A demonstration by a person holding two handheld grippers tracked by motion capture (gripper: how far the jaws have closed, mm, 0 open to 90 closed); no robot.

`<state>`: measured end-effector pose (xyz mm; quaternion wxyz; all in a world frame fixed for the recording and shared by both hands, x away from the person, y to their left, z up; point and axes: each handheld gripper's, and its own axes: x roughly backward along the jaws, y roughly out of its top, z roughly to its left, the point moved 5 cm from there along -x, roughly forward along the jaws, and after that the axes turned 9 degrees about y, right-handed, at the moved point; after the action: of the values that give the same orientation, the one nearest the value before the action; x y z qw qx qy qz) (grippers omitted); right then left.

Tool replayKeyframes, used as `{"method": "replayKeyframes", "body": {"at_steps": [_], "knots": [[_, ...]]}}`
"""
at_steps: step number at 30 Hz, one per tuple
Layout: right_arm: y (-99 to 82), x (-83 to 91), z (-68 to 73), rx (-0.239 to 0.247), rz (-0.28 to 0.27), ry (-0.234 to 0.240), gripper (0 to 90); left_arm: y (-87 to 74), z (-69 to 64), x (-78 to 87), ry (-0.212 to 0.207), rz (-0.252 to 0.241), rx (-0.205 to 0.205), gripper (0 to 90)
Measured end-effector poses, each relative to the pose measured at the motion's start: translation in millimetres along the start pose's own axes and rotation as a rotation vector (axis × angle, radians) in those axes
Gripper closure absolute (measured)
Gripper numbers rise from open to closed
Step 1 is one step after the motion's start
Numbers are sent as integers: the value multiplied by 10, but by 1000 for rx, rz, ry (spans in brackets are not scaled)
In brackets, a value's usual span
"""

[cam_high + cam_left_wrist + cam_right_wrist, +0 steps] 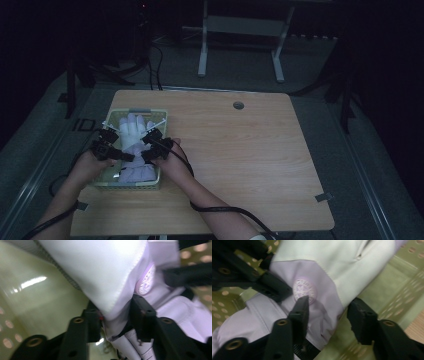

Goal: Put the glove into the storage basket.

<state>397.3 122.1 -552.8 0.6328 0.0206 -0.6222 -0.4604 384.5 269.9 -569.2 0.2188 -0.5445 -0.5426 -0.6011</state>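
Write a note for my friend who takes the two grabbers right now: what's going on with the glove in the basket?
Left gripper: jaws straddle a fold of the white and lilac fabric glove; I cannot tell whether the pads press it.
Right gripper: open, one jaw on the glove's lilac part, the other beside its edge, nothing clamped.
Things: the glove lies inside the pale green perforated plastic basket at the left of the wooden table.
Done: glove in the basket.
Left: probably free both grippers and lift them out.

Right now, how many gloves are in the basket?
1 that I can tell: a white and lilac glove lies along the green basket between the left gripper and right gripper. Another could be hidden beneath it.
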Motion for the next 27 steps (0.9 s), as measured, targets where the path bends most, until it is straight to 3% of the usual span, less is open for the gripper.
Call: {"method": "replayKeyframes", "body": {"at_steps": [2,4,6,7,8,9,10,11,13,14,15,16,18,19,24,27], "knots": [[-4,-5,2,34,8,3,477,8,4,-29,28,17,22,551],[3,35,-5,63,-11,19,458,18,13,-42,95,26,20,478],[39,123,-12,82,-38,15,424,18,13,-41,106,30,14,446],[64,176,-9,78,-60,29,401,23,1,-44,137,20,7,423],[64,176,-9,78,-60,29,401,23,1,-44,137,20,7,407],[102,279,-26,78,-94,50,365,27,-5,-32,157,16,-2,374],[102,279,-26,78,-94,50,365,32,-10,-14,177,2,-11,374],[123,352,-33,65,-109,87,305,35,-24,27,202,-33,-25,286],[128,376,-38,67,-114,98,305,35,-24,27,202,-33,-25,249],[128,376,-38,67,-114,98,297,36,-52,97,228,-88,-39,249],[131,431,-42,77,-130,128,253,34,-60,123,236,-113,-46,137],[122,458,-40,90,-139,150,225,34,-67,151,232,-140,-44,64],[114,471,-39,95,-138,160,215,33,-85,202,202,-177,-29,18],[114,471,-39,95,-138,160,215,33,-85,202,202,-177,-29,16],[47,533,-76,114,-158,207,181,26,-157,430,162,-338,-6,16],[17,578,-114,121,-173,213,179,13,-201,548,162,-435,12,17]]}}
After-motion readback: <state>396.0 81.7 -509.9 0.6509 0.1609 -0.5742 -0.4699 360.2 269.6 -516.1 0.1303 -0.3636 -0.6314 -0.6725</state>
